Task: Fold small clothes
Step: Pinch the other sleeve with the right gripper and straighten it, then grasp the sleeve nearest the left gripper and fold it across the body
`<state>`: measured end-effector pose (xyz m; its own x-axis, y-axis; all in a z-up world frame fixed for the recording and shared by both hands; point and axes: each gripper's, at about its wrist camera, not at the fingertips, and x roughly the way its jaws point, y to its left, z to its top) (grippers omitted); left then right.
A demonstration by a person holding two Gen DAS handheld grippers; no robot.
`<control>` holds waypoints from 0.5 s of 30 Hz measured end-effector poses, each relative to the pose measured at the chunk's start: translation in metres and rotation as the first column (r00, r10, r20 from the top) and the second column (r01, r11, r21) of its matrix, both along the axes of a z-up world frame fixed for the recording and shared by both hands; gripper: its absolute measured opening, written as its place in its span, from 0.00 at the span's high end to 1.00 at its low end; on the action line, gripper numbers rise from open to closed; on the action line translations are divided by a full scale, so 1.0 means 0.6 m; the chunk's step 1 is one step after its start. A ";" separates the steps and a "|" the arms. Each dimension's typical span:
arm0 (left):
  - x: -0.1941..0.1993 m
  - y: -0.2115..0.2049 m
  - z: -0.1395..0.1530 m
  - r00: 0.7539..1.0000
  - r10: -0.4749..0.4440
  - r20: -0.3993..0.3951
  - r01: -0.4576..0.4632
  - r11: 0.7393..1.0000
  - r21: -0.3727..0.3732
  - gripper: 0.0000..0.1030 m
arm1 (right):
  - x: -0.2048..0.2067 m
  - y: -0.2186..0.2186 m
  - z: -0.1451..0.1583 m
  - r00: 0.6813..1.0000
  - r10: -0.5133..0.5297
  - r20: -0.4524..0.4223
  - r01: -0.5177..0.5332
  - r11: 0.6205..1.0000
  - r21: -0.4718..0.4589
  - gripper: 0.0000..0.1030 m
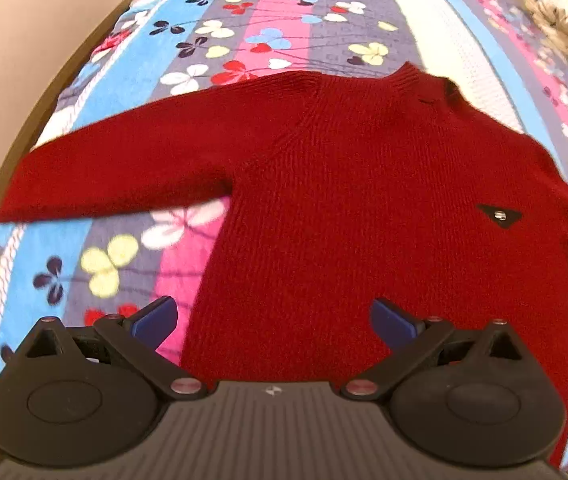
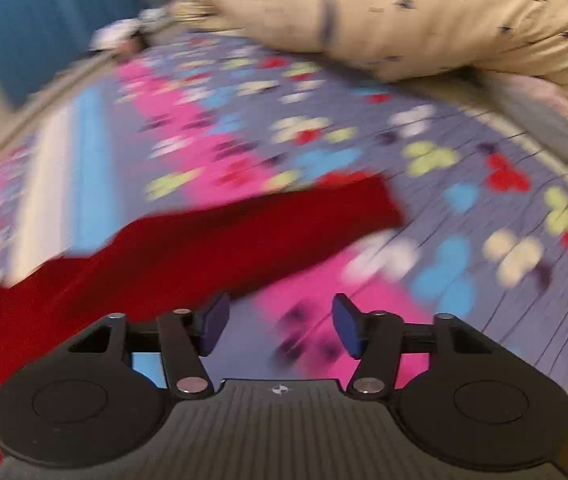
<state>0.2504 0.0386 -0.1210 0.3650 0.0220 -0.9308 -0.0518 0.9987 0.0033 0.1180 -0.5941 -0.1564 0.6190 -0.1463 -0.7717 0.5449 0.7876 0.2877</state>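
A small red sweater (image 1: 344,208) is spread flat on a flower-patterned bedspread (image 1: 211,40), one sleeve stretched out to the left and the collar at the far side. The left gripper (image 1: 273,322) is held above the near hem, its blue pads spread wide with nothing pinched. In the blurred right wrist view, the right gripper (image 2: 279,326) is held with its pads apart and empty, beside the other sleeve (image 2: 243,228). A cream pillow (image 2: 424,12) is seen at the far right.
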 end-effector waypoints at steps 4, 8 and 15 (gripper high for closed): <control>-0.082 -0.016 0.041 0.998 -0.050 0.026 0.049 0.999 0.011 0.00 | -0.078 0.180 0.058 0.981 0.171 0.091 -0.169 0.985 -0.032 0.23; -0.190 -0.050 0.095 0.980 -0.175 0.096 0.170 0.983 0.063 0.00 | -0.159 0.359 0.112 0.945 0.300 0.129 -0.281 0.949 -0.146 0.16; -0.365 -0.051 0.121 0.978 -0.172 0.116 0.166 0.984 0.066 0.00 | -0.267 0.534 0.180 0.887 0.447 0.118 -0.417 0.884 -0.210 0.14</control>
